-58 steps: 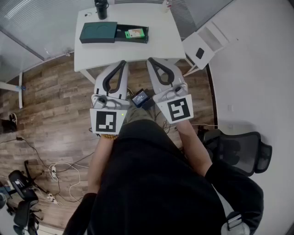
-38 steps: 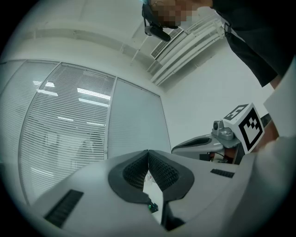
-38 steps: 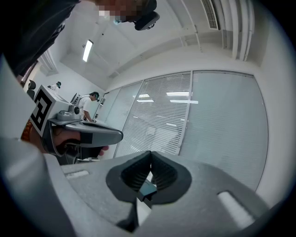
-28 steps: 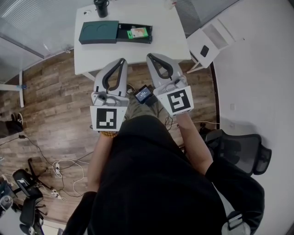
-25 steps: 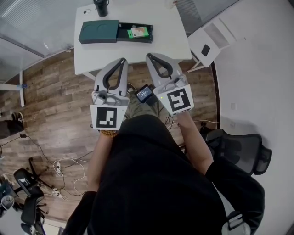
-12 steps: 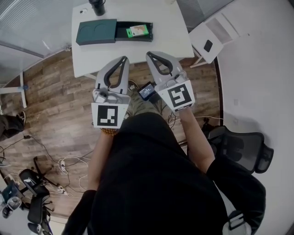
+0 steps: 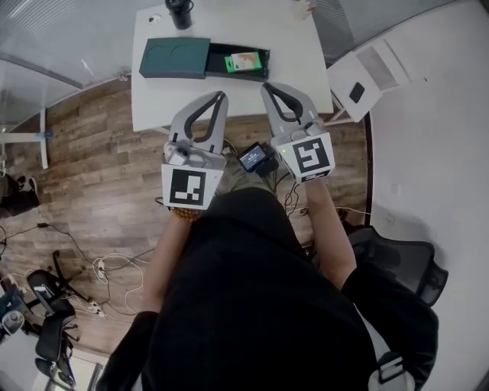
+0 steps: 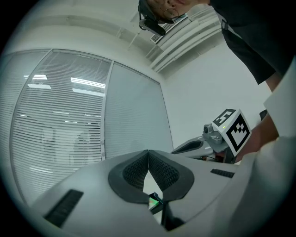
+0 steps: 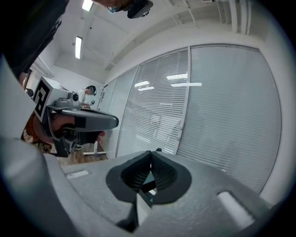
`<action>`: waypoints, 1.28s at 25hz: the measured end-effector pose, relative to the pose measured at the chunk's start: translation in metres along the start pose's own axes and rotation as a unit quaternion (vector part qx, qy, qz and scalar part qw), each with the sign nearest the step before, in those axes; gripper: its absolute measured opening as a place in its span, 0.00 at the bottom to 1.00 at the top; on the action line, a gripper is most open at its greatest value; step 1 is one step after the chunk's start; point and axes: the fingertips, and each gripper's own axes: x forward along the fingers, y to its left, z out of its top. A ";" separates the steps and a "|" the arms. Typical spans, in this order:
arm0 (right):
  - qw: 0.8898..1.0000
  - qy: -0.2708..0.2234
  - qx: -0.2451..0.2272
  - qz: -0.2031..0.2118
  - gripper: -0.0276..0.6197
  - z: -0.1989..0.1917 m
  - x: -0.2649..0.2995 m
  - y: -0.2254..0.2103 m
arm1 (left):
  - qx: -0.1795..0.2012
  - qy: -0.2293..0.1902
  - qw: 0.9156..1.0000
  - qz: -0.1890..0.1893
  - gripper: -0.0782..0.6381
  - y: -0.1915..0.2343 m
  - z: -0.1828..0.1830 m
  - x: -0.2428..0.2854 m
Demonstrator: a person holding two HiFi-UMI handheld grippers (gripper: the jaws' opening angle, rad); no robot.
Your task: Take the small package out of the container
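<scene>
On the white table [image 7: 298, 69] lies a dark green container [image 7: 238, 62], its tray slid out to the right of its sleeve [image 7: 174, 58]. A small green and white package [image 7: 243, 61] rests in the tray. My left gripper [image 7: 221, 95] and right gripper [image 7: 267, 86] hover side by side at the table's near edge, short of the container. Both are shut with nothing between the pads. In the left gripper view the jaws [image 8: 149, 153] meet at their tips, and the package [image 8: 154, 202] peeks through the gap below them. The right gripper view shows its jaws [image 9: 150, 154] closed too.
A black cup [image 7: 179, 12] stands at the table's back edge. A white side unit [image 7: 365, 76] sits to the right of the table, an office chair [image 7: 397, 256] at the lower right. Cables [image 7: 99, 267] and another chair [image 7: 46, 321] lie on the wooden floor to the left.
Both grippers have moved forward toward the table, and their tips now reach its near edge. The container and the package have not moved.
</scene>
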 end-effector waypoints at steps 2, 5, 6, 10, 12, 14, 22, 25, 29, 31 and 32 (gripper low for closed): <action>1.000 -0.002 -0.002 0.002 0.04 0.001 0.009 -0.007 | 0.002 0.002 1.000 0.004 0.11 0.007 -0.001 0.005; 1.000 -0.002 -0.008 0.004 0.04 -0.002 0.018 -0.018 | 0.004 0.004 1.000 0.007 0.11 0.012 -0.003 0.014; 1.000 -0.002 -0.010 0.004 0.04 -0.003 0.021 -0.022 | 0.006 0.003 1.000 0.007 0.11 0.013 -0.002 0.017; 1.000 0.003 -0.009 0.001 0.04 -0.008 0.033 -0.039 | 0.008 -0.001 1.000 0.007 0.11 0.020 0.000 0.030; 1.000 0.005 -0.010 0.003 0.04 -0.008 0.041 -0.046 | 0.004 -0.001 1.000 0.010 0.11 0.025 -0.001 0.038; 1.000 0.004 -0.013 0.007 0.04 -0.008 0.050 -0.053 | 0.003 -0.004 1.000 0.013 0.11 0.031 -0.001 0.046; 1.000 0.008 -0.008 0.017 0.04 -0.016 0.072 -0.076 | 0.000 0.002 1.000 0.016 0.11 0.040 -0.007 0.074; 1.000 0.012 0.004 0.017 0.04 -0.025 0.077 -0.084 | 0.002 0.007 1.000 0.018 0.11 0.041 -0.009 0.079; 1.000 0.017 0.006 0.022 0.04 -0.033 0.087 -0.090 | 0.001 0.016 1.000 0.026 0.11 0.049 -0.014 0.084; 0.999 0.018 0.006 0.026 0.04 -0.036 0.094 -0.093 | 0.004 0.019 0.999 0.029 0.11 0.053 -0.015 0.087; 0.999 0.019 0.008 0.027 0.04 -0.038 0.097 -0.095 | 0.004 0.020 0.999 0.031 0.11 0.054 -0.015 0.089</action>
